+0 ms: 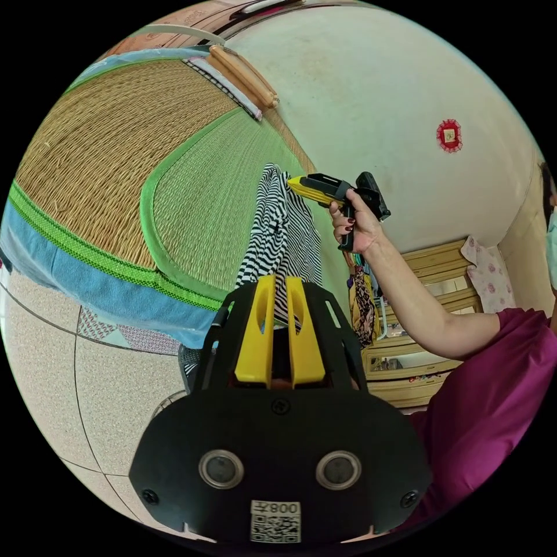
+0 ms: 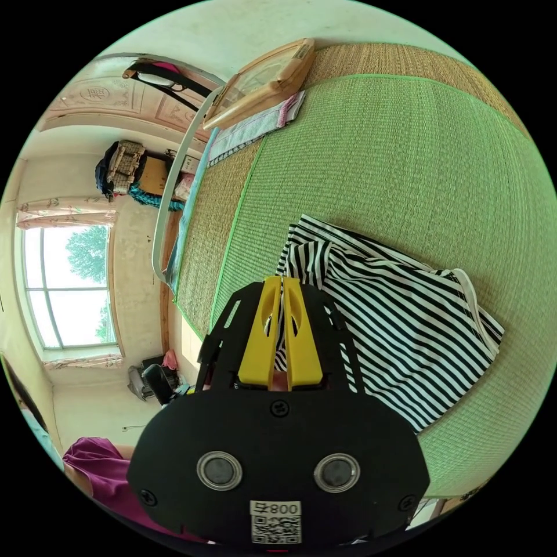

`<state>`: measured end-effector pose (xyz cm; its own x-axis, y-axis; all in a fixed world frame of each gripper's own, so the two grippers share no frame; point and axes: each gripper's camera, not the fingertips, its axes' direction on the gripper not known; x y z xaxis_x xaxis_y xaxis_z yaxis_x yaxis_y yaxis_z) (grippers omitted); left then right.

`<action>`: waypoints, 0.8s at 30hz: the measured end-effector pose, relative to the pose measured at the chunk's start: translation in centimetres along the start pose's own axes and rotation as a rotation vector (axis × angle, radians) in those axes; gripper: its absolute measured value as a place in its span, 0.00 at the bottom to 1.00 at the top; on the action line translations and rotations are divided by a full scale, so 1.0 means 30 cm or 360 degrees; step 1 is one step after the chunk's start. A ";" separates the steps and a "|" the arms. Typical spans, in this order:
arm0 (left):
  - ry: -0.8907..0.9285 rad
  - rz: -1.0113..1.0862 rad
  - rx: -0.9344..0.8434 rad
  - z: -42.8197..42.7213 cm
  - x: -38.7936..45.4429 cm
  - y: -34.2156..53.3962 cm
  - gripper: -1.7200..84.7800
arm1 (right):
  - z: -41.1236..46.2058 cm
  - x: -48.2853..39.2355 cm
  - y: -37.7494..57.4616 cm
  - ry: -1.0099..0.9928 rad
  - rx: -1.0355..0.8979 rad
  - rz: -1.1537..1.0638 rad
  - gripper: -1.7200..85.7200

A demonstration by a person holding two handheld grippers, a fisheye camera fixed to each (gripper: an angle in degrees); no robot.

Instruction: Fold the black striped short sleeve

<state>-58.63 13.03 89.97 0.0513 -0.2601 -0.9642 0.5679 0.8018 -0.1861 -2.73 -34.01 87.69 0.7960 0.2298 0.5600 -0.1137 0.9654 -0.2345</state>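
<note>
In the left gripper view the woven straw mat (image 1: 104,151) with its bright green border spreads across the left, a second green-tinted mat (image 1: 214,197) lying on top of it as the folding surface. Toward the middle, the black-and-white striped short-sleeve shirt (image 1: 278,232) hangs as a narrow bunched column above that mat. The left gripper (image 1: 279,284) has its yellow jaws drawn close together with striped cloth pinched between their tips, seemingly clenched on the lower edge. Just to the right, a hand (image 1: 357,223) holds the right gripper (image 1: 293,184) by its handle, its yellow tip touching the shirt's top edge; the two grips look set at opposite edges so the cloth can be drawn out between them. In the right gripper view, a window (image 2: 69,284) sits at far left and a flat wooden-framed panel (image 2: 267,81) rests at the head of the mats. The right gripper's own jaws stand nearly closed on a folded corner of the shirt, which fans out rightward over the green mat, partly creased. I judge the fold barely begun; spreading flat likely comes next.
</note>
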 end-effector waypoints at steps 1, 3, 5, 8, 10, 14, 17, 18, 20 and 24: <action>-0.0028 -0.0029 -0.0006 0.006 -0.006 0.002 0.03 | 0.018 0.011 -0.004 -0.0011 -0.0011 0.0011 0.02; -0.0056 -0.0066 -0.0007 0.010 -0.012 0.008 0.03 | 0.047 0.030 -0.013 -0.0007 -0.0033 0.0027 0.02; -0.0070 -0.0067 0.0008 0.005 -0.005 0.014 0.03 | 0.075 0.055 -0.021 -0.0015 -0.0059 0.0058 0.02; -0.0072 -0.0025 0.0025 -0.005 0.028 0.021 0.02 | 0.080 0.069 -0.018 -0.0033 -0.0044 0.0061 0.02; -0.0041 0.0020 0.0026 -0.003 0.052 0.022 0.02 | 0.082 0.073 -0.015 -0.0031 -0.0039 0.0055 0.02; -0.0127 -0.0026 -0.0070 0.037 0.038 0.022 0.02 | 0.087 0.088 -0.014 -0.0078 -0.0041 0.0063 0.02; -0.0109 -0.0041 -0.0055 0.040 0.039 0.034 0.02 | 0.050 0.073 0.002 -0.0072 0.0019 0.0002 0.02; -0.0136 -0.0024 -0.0063 0.041 0.049 0.037 0.02 | 0.042 0.073 0.005 -0.0053 0.0033 -0.0006 0.02; -0.0151 -0.0011 -0.0072 0.044 0.059 0.042 0.02 | 0.028 0.098 0.010 -0.0019 0.0066 0.0012 0.02; -0.0147 -0.0024 -0.0071 0.043 0.077 0.052 0.02 | 0.053 0.156 -0.006 -0.0031 0.0040 0.0087 0.02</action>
<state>-56.55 13.00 87.69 0.1200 -0.3191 -0.9401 0.5320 0.8202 -0.2104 0.07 -32.91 91.63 0.7767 0.2843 0.5621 -0.1718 0.9541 -0.2452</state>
